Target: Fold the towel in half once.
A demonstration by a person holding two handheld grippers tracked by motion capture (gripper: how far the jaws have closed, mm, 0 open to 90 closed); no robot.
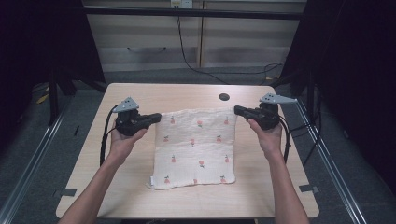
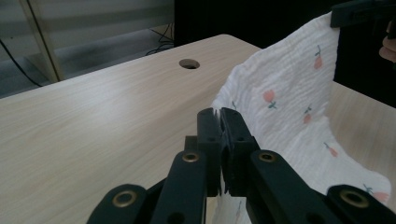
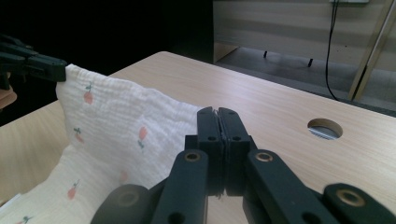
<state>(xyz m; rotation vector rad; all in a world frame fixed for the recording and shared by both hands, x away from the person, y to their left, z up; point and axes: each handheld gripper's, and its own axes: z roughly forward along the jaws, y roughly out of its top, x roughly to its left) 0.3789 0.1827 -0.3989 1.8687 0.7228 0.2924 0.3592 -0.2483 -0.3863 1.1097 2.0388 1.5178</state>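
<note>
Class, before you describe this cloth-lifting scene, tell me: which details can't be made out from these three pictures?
- Cloth corners: hidden inside the shut left gripper and right gripper, all views.
- Cloth's underside and the table beneath it: covered by the cloth, high view.
- Small tag at the cloth's near corner: too small to read, high view.
- Surroundings: too dark, gripper views.

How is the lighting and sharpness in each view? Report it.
High view: table evenly lit, dark surround, cloth sharp. Left gripper view: soft sheen on the wood, near jaws blurred. Right gripper view: dim, black background at left, cloth print still readable.
</note>
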